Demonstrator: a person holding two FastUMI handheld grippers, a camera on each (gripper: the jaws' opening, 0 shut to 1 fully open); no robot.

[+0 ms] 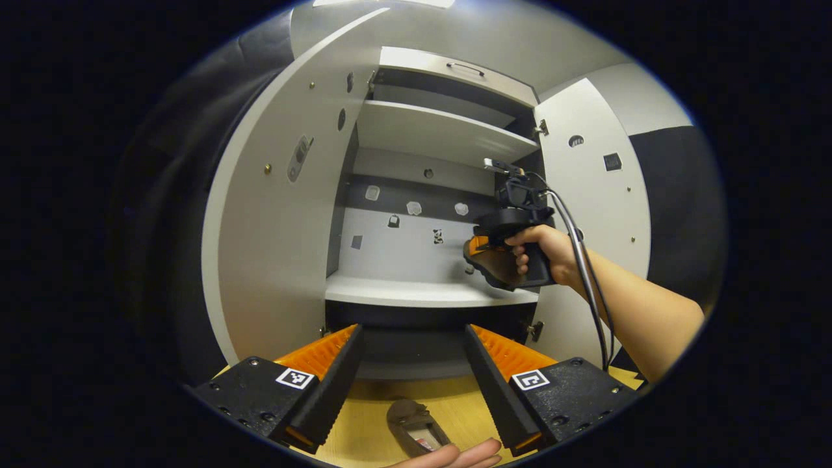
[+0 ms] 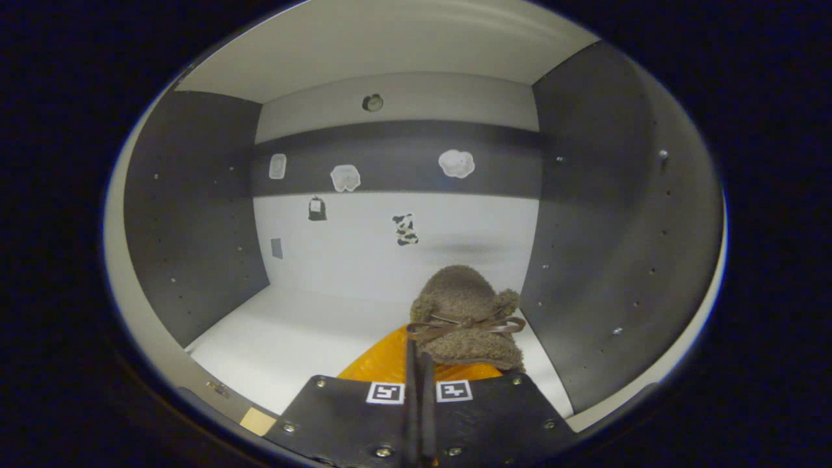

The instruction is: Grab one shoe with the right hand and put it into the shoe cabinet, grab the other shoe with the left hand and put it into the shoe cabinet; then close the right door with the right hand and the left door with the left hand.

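Left cam stood back outside the shoe cabinet; right cam sat inside its middle compartment.

Left gripper view faced the open cabinet head-on from a little way off: both doors swung wide at frame left and right, shelves at centre, wooden floor along the bottom edge, right gripper at centre right, reaching into the compartment. Right gripper view looked from close in at the back wall, side walls at both frame edges, shelf at lower left. Shared: that compartment's back wall with its stickers and the white shelf.
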